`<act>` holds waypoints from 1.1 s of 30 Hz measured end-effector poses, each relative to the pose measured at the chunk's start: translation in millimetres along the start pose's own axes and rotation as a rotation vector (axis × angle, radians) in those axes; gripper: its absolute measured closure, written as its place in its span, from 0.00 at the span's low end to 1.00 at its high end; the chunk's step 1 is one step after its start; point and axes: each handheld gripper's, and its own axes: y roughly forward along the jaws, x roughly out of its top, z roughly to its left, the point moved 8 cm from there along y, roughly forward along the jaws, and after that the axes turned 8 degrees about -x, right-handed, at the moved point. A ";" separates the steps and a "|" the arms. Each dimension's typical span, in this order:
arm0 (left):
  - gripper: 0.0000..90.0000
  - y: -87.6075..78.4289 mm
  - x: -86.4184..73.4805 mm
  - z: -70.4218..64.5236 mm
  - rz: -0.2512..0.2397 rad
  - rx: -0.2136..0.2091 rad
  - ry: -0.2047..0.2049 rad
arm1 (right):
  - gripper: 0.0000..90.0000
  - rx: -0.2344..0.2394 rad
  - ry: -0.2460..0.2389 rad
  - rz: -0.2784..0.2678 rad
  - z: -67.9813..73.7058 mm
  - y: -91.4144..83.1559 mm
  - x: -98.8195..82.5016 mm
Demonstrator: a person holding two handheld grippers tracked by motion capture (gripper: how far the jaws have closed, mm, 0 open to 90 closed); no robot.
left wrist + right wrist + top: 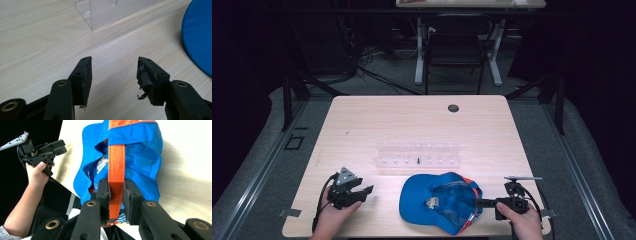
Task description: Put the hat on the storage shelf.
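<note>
— Presently, what does your right gripper (116, 195) hold?

— It is clamped on the orange strap (116, 160) at the back of the blue cap (439, 200). In the right gripper view both pads press flat on the strap, one on each side, with the band running straight up between them into the cap's rear opening.

— Where does the cap lie?

— On the table (412, 120), at the near edge, between my two hands. It is upside down, the inside facing up, with a label showing in the crown. Its brim points toward my left hand; the strap end points toward my right, where the gripper (484, 203) meets it level with the tabletop.

— And your left gripper (113, 75)?

— Its jaws stand apart with nothing between them, only bare wood. In the high view it (362, 192) rests in my left hand (332, 215) near the front left corner, just beside the brim but clear of it. One pad (146, 77) shows frayed, torn facing.

— Anything else on the table?

— A clear rack (417, 155) stands just beyond the cap, across the middle, apart from it. One small dark peg (418, 160) sits in it. A dark round grommet (453, 108) is set in the top near the far edge.
</note>
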 end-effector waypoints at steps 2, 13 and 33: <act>0.52 0.1 0.1 -0.1 0.000 0.000 0.000 | 0.86 -0.017 -0.013 0.006 -0.6 -3.2 3.1; 0.52 0.9 -0.3 0.2 0.007 0.002 0.002 | 0.86 -0.086 -0.056 0.026 7.4 -22.6 24.6; 0.52 1.4 -0.6 0.8 0.005 0.000 0.001 | 0.86 -0.097 -0.061 0.073 30.9 -29.5 38.9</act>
